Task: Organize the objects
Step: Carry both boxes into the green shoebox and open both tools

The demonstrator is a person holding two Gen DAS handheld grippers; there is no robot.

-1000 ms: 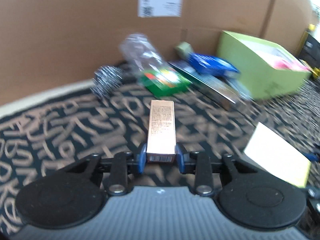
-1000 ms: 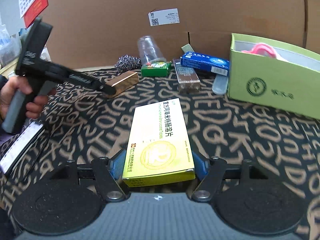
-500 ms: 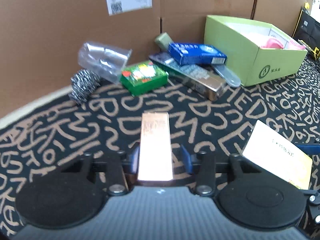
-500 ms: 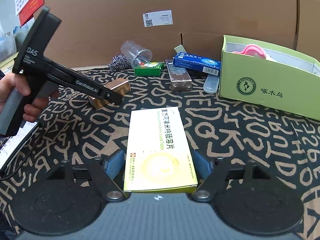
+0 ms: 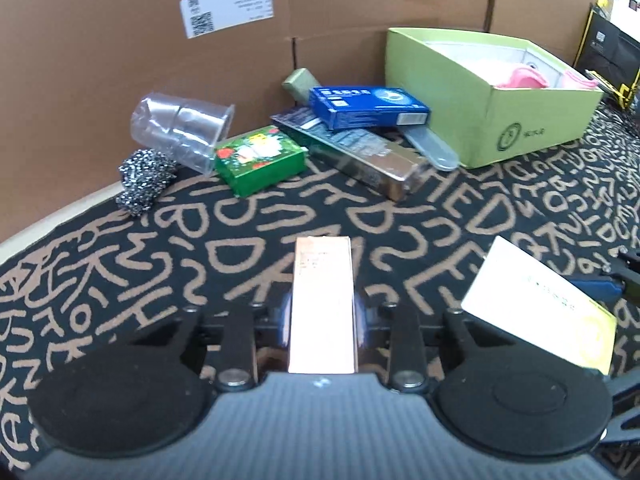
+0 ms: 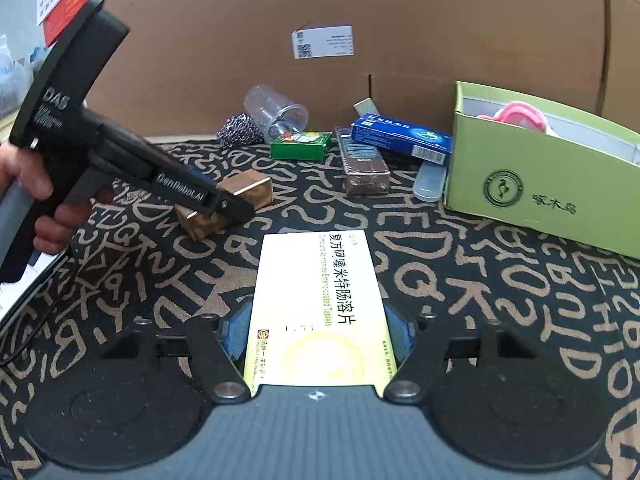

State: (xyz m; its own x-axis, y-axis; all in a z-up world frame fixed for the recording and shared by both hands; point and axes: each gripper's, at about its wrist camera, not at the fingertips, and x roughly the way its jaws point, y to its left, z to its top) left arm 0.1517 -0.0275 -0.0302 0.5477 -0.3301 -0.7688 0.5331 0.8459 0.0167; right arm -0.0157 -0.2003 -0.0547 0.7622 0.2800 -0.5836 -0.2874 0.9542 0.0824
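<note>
Two hand-held tongs each carry a small carton above a table [image 5: 500, 216] covered in a black cloth with tan lettering. In the left wrist view, the left tongs [image 5: 322, 314] pinch a slim copper-coloured cardboard box [image 5: 322, 308] at lower centre; their jaws have just been closing, and the box sits between the blue pads with its long axis running straight away from the camera. In the right wrist view, the right tongs [image 6: 318, 332] pinch a flat yellow-and-white medicine carton [image 6: 316, 308] at lower centre, the jaws likewise just closing on it, its long axis also pointing away. The likely destination, an open light-green cardboard box [image 5: 496, 108] holding something pink, sits at the upper right of both views, so it lies ahead and to the right of each carried carton. The right tongs appear nearer to it, with bare cloth between. At upper centre, against a brown cardboard wall [image 5: 120, 60], lies a loose cluster: a tipped clear plastic cup [image 5: 182, 132], a steel scourer [image 5: 146, 180], a small green box [image 5: 260, 160], and a blue carton [image 5: 368, 106].
</note>
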